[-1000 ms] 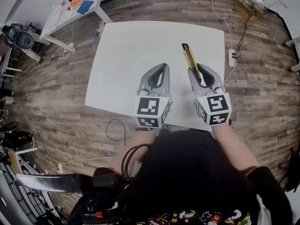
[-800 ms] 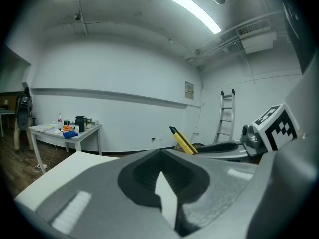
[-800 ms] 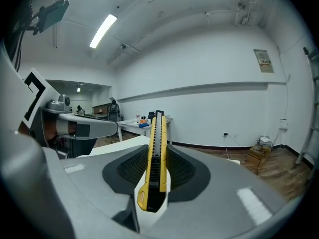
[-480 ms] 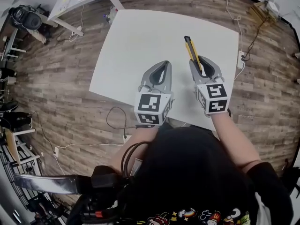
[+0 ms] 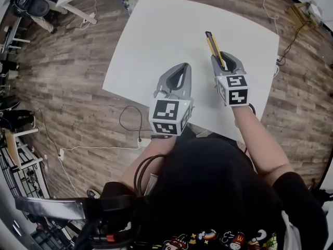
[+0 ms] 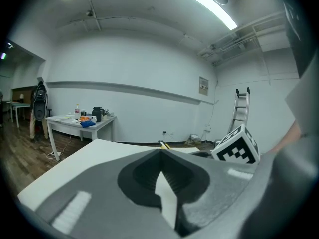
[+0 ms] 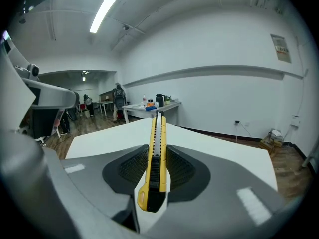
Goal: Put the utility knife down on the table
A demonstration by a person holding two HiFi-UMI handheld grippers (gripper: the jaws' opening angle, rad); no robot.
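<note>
A yellow and black utility knife (image 5: pixel 214 49) (image 7: pixel 155 158) is clamped between the jaws of my right gripper (image 5: pixel 224 61) (image 7: pixel 158 144), its tip sticking forward over the white table (image 5: pixel 166 30). My left gripper (image 5: pixel 179 76) (image 6: pixel 160 156) hangs beside it to the left, jaws closed together with nothing between them. In the left gripper view the knife's tip (image 6: pixel 163 145) and the right gripper's marker cube (image 6: pixel 236 146) show just beyond the closed jaws. Both grippers hover over the table's near half.
The white table (image 7: pixel 209 143) stands on a wooden floor (image 5: pixel 67 87). A cable (image 5: pixel 130 126) loops on the floor near the table's front edge. A second table (image 6: pixel 82 123) with bottles and a kettle stands farther off. A ladder (image 6: pixel 241 106) leans at the wall.
Both grippers have shifted forward over the table with the head view tilting; the right gripper still carries the knife, and the left one stays closed beside it.
</note>
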